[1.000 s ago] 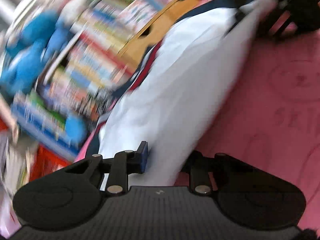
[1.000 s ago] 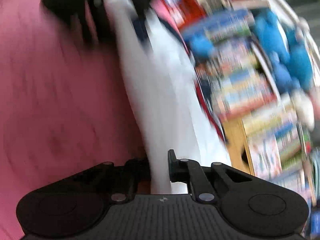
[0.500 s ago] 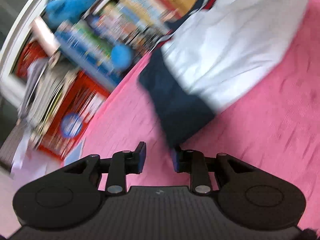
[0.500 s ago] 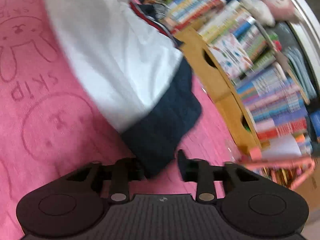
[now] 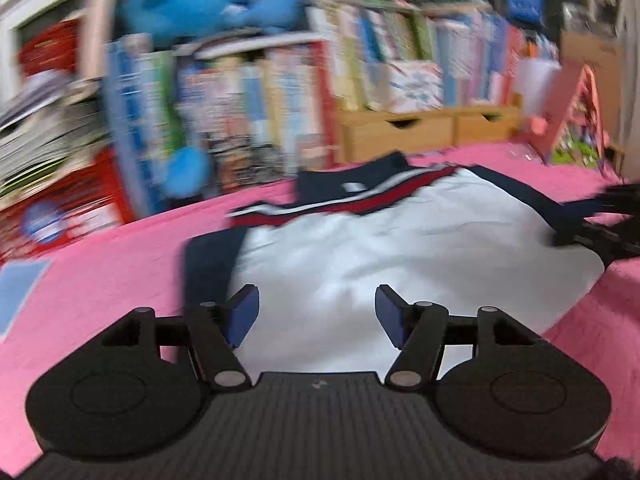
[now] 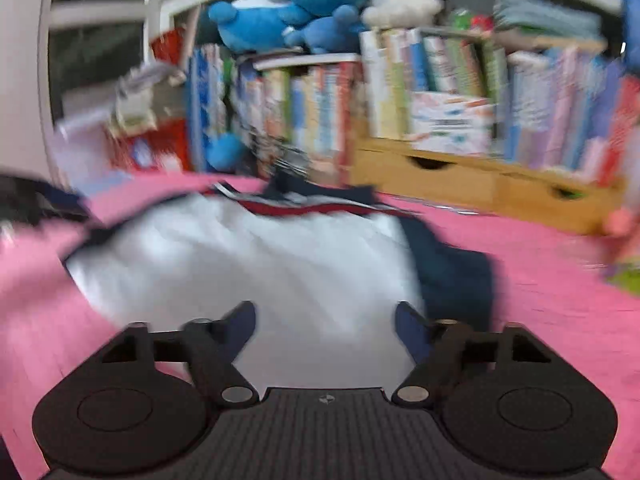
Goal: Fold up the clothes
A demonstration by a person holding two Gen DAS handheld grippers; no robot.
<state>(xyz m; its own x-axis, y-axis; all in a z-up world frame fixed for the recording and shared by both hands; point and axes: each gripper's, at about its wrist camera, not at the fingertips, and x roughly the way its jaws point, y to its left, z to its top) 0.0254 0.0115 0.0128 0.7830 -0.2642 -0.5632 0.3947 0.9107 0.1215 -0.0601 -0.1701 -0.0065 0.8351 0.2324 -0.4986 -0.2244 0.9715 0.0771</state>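
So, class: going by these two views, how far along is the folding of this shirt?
Done: the white shirt lies on the pink blanket, with a navy sleeve at its side. In hand: nothing; the left hand-held gripper and right hand-held gripper are opening, empty, above it. Left: probably further folds; blur hides detail.

— Where can we pass?
— Over the pink blanket (image 5: 100, 264) on either side of the shirt (image 5: 400, 248); that ground lies bare.
— And ahead?
— Books (image 6: 312, 108) and a wooden drawer box (image 6: 452, 180) wall off the far edge, with plush toys (image 6: 288, 4) stacked above.
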